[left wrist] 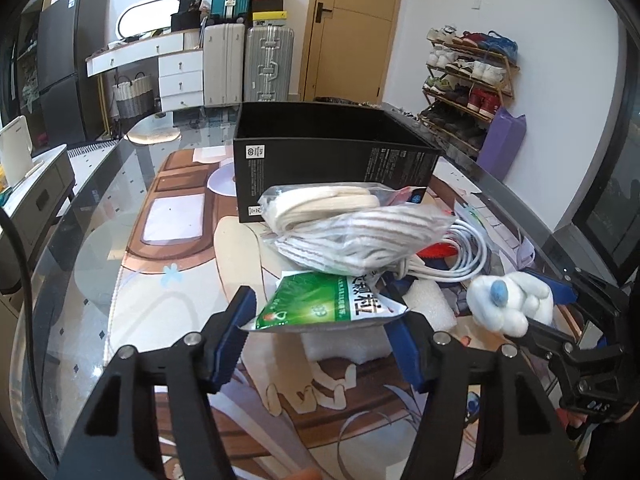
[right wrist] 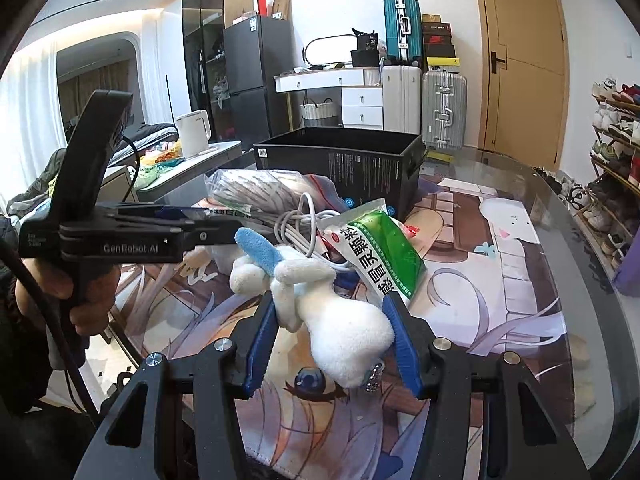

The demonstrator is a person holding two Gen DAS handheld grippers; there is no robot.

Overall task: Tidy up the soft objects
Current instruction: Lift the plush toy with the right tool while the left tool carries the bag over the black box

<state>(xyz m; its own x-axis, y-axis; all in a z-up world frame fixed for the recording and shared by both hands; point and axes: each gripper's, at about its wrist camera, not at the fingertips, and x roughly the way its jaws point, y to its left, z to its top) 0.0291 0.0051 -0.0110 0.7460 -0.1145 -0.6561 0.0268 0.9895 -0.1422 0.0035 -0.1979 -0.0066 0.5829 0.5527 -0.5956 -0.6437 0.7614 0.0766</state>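
The left gripper [left wrist: 322,318] pinches a green packet [left wrist: 320,300] between its blue pads, lifted off the table. The right gripper [right wrist: 328,328] clamps a white plush toy [right wrist: 340,328] (blue ear [right wrist: 256,250] up). Just beyond lie foam blocks [left wrist: 430,306], a coiled white cable [left wrist: 460,252] and a clear bag of striped cloth [left wrist: 360,236], crowding the front of the black box [left wrist: 332,160], whose inside is hidden. All sit on a glass-topped table [left wrist: 120,208].
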